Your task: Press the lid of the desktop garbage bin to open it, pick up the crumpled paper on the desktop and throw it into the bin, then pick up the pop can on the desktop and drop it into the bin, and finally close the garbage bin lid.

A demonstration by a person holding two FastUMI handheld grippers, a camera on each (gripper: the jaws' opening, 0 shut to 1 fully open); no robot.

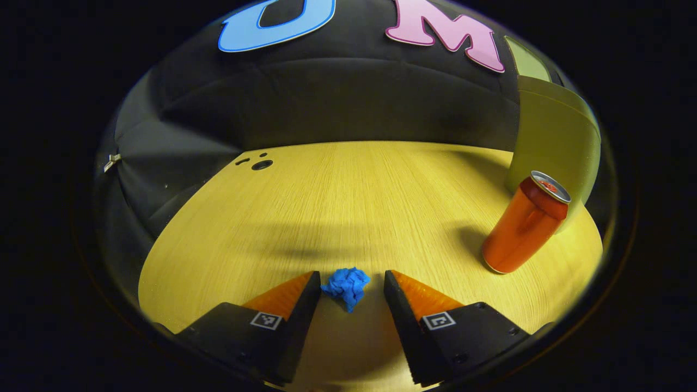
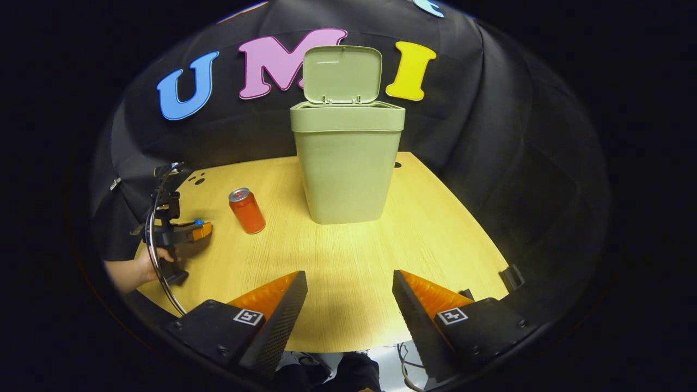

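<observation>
Left gripper view: gripper (image 1: 351,279) open w/ paper (image 1: 346,287) between.

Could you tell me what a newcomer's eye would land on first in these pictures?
Probably the green bin standing at the back of the wooden table with its lid flipped up. Next, the orange can upright to its left, and the blue crumpled paper lying between the open fingers of the left gripper.
</observation>
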